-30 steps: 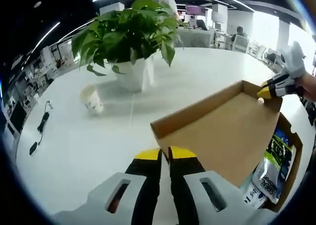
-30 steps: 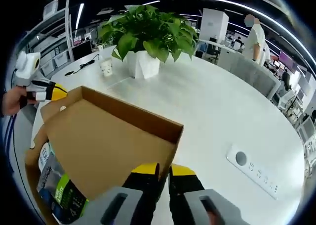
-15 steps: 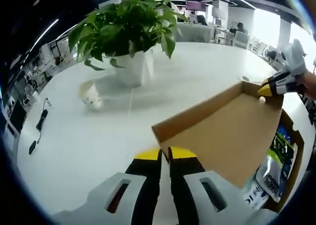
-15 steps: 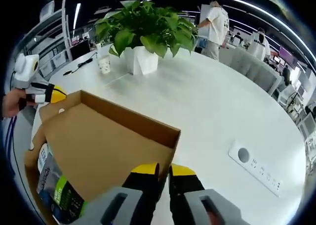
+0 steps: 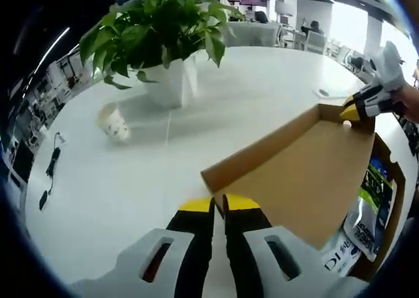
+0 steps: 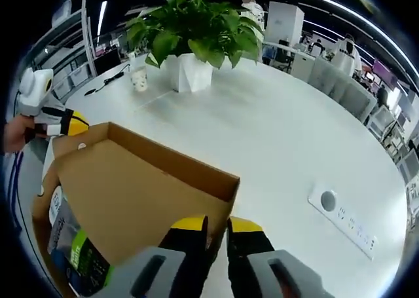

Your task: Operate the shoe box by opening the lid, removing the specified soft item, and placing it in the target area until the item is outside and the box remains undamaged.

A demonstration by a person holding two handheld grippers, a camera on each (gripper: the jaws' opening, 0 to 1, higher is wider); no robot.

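With both sets of yellow-tipped tongs pinched on opposite corners of the brown cardboard lid (image 5: pixel 308 173), the lid-raising step looks to be in hand. The left tongs (image 5: pixel 219 205) sit closed on the lid's near corner in the left gripper view, and the right tongs (image 6: pixel 213 224) grip their own corner likewise. Under the tilted lid, at about 4 o'clock in the left gripper view, the brown cardboard shoe box (image 5: pixel 387 209) shows its wall, and inside lies the soft item, a glossy printed green-and-white pouch (image 5: pixel 368 206); it lies inside the box, not yet taken out.

By my reading, the next move calls for swinging the lid fully back, evenly at both corners so the cardboard does not crease, then freeing one tongs to reach the pouch.

A round white desk (image 6: pixel 281 134) carries it all: a leafy green plant in a white pot (image 6: pixel 193 39) at 12 o'clock, a white paper cup (image 5: pixel 112 123) near it, a white power strip (image 6: pixel 344 223). Beyond lies an open office.
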